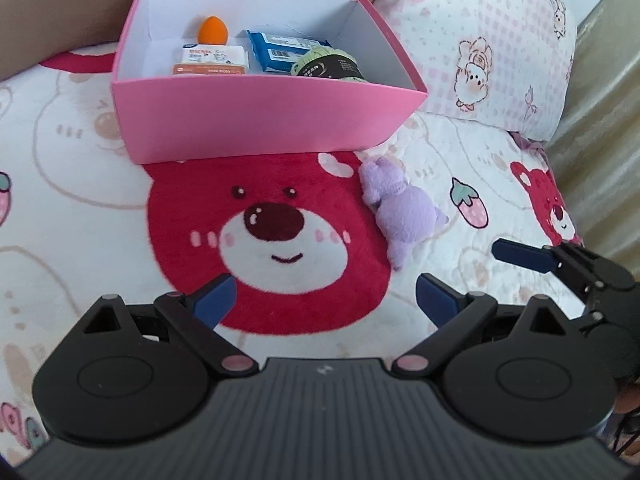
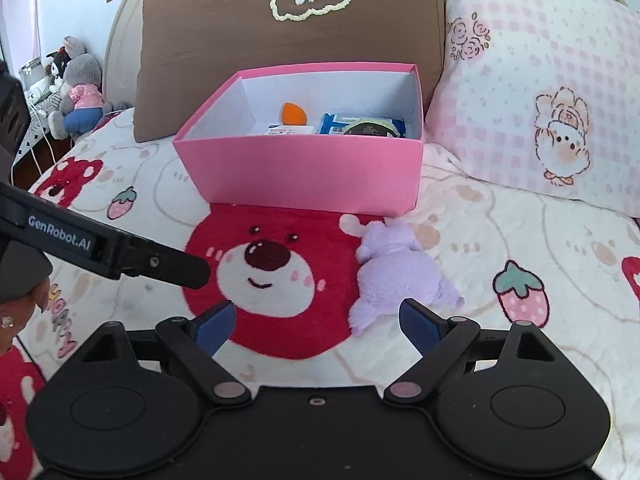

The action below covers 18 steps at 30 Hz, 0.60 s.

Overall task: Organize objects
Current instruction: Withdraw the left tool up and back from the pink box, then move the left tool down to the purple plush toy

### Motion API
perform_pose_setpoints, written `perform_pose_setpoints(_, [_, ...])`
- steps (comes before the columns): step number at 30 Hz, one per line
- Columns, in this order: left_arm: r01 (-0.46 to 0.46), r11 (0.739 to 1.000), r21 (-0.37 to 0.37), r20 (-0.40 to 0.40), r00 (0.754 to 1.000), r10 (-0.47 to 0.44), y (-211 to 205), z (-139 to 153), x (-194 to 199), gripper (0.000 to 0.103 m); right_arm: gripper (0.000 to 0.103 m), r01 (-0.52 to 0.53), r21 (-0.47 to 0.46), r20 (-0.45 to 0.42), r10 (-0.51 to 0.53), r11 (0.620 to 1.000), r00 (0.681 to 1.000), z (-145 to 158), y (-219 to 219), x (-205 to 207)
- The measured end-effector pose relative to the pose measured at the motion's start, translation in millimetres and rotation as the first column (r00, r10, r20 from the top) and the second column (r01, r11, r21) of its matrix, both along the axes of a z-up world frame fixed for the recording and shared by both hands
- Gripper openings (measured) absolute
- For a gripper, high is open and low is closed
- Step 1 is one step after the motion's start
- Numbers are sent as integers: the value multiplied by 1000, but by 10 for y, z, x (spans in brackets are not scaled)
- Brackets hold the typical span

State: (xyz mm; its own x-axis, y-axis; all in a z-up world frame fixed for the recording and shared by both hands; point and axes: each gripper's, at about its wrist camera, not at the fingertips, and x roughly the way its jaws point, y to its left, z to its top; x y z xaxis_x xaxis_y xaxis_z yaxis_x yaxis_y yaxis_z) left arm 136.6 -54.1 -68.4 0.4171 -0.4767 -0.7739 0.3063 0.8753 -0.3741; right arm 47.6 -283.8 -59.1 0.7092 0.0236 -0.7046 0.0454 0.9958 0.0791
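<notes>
Beside the pink box [image 2: 304,172], the purple plush toy [image 2: 396,276] lies near the right gripper [image 2: 316,326], whose wide-open, empty jaws could pinch the blanket [image 2: 500,220] underneath.

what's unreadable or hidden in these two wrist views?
- Pink box floor: right wrist view, near wall hides most of it and the lower parts of the contents.
- Labels on the blue packet and white carton: left wrist view, too small and blurred.
- Purple plush face: both views, turned away.
- Right gripper: left wrist view, frame edge cuts it.
</notes>
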Motion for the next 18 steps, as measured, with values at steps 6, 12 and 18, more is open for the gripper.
perform_pose_setpoints(6, [13,999,-34,17,1000,-12,-164,-161,77,97,91,36,-67,22,-34,997,999,-267,-11,33])
perform_pose_setpoints(12, [48,998,-49,1,999,-48,-358,-295,163,96,91,97,-40,12,-97,994,995,-437,-143,96])
perform_pose_setpoints(18, [73,996,-54,-16,997,-74,-494,-430,234,95,91,135,-10,4,-135,991,991,-581,-272,194])
